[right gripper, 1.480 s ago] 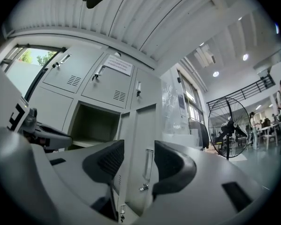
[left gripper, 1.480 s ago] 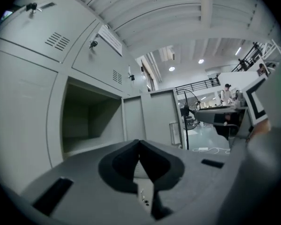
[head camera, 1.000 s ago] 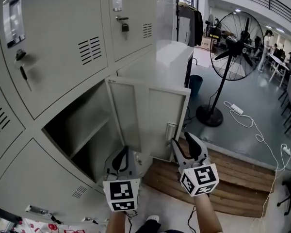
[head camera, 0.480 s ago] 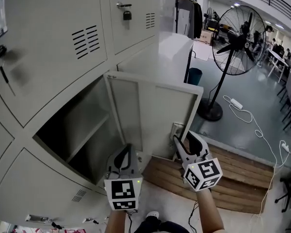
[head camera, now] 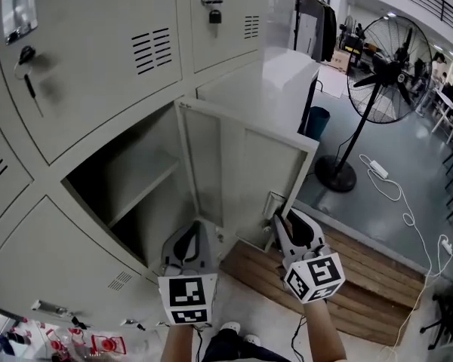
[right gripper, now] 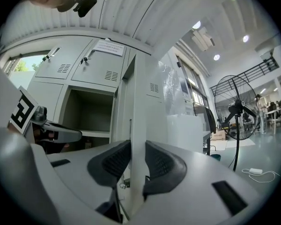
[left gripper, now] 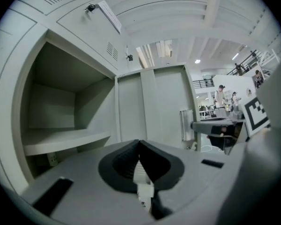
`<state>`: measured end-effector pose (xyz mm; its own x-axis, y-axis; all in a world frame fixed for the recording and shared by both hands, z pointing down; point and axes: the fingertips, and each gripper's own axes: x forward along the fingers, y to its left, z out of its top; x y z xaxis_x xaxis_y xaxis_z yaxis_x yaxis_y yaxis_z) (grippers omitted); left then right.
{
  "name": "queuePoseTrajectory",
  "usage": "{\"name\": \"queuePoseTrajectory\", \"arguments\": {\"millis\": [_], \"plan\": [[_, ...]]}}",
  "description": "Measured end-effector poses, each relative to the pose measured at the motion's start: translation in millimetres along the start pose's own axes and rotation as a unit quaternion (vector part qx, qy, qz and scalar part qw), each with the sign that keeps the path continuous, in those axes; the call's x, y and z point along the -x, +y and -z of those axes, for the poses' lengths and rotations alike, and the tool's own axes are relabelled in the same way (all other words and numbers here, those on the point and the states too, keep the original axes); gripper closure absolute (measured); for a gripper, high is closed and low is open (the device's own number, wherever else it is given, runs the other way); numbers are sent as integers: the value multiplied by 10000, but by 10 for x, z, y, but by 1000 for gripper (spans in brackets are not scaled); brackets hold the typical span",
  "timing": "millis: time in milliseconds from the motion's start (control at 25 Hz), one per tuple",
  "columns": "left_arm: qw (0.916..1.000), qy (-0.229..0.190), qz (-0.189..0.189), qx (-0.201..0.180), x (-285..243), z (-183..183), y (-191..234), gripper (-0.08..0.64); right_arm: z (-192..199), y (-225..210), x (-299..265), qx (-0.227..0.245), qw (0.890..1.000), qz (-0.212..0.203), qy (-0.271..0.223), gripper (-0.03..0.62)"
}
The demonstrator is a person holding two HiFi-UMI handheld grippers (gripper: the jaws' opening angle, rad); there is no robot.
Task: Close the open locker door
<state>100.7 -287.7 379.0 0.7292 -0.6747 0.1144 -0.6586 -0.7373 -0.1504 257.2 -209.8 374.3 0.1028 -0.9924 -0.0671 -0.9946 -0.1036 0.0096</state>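
Head view shows me one open pale grey metal locker door (head camera: pixel 245 168), swung out from its one-shelf compartment (head camera: pixel 128 179), and one black pedestal fan (head camera: pixel 389 74) beyond. My right gripper (head camera: pixel 281 223) has just been closing and pinches the door's free edge; my left gripper (head camera: pixel 189 240) sits clenched on nothing. Locker labels (head camera: pixel 19 10) are unreadable.

grey left gripper (head camera: pixel 192 229), right gripper (head camera: pixel 283 219)

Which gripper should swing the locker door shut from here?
Right. The right gripper has just been closing its jaws, which now pinch the free edge of the locker door. The left gripper is shut on nothing, clear of the door.
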Motion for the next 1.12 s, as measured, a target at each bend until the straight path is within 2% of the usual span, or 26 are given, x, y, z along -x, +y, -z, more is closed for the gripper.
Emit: {"name": "queuePoseTrajectory", "arguments": {"millis": [400,680,1120], "plan": [[9977,136,-635,199,537,142,145,557,-29,509,223,-6,9977,-662,-120,489],[9944,72,-1041,154,899,85,225,557,-49,823,319,-37,9946,-1029,-151,488],[9823,169,-1862,145,1570,150,358,557,-55,1306,389,-10,9863,-1641,-188,480]]}}
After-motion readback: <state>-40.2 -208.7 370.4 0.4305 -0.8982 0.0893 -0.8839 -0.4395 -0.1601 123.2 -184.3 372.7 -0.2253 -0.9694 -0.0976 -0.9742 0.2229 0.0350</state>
